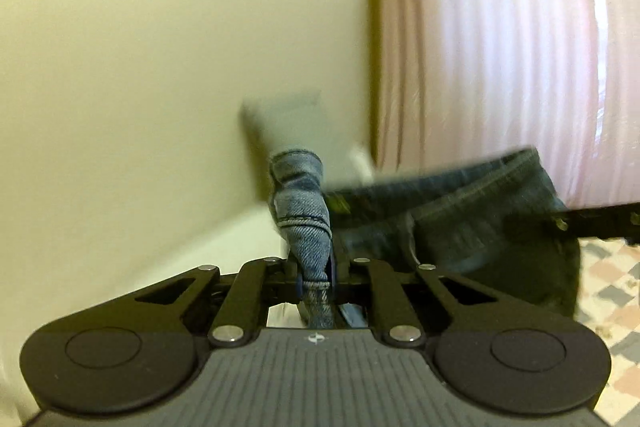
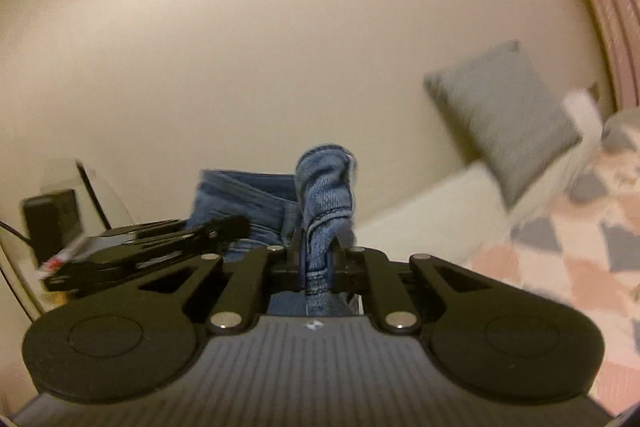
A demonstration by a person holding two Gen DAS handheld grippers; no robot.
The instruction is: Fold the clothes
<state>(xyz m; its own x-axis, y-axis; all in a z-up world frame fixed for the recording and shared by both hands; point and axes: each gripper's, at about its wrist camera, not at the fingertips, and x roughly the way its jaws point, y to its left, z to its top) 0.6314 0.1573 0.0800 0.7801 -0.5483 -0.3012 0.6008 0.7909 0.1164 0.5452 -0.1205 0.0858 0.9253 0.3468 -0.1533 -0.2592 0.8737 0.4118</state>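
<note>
Blue denim jeans [image 1: 460, 223] hang in the air between both grippers. My left gripper [image 1: 314, 267] is shut on a bunched fold of the denim, which sticks up past the fingers. To its right the waistband stretches toward the other gripper's black body [image 1: 600, 217]. In the right wrist view my right gripper [image 2: 318, 259] is shut on another bunched fold of the jeans [image 2: 326, 187]. The rest of the denim [image 2: 244, 199] runs left to the left gripper's black body [image 2: 132, 247]. Both views are blurred by motion.
A pale wall fills most of both views. A pink curtain [image 1: 512, 47] hangs at the right. A grey cushion [image 2: 504, 115] leans against the wall on a bed with a checked pink, grey and white cover [image 2: 568, 247]. A dark box and cable [image 2: 48, 223] sit far left.
</note>
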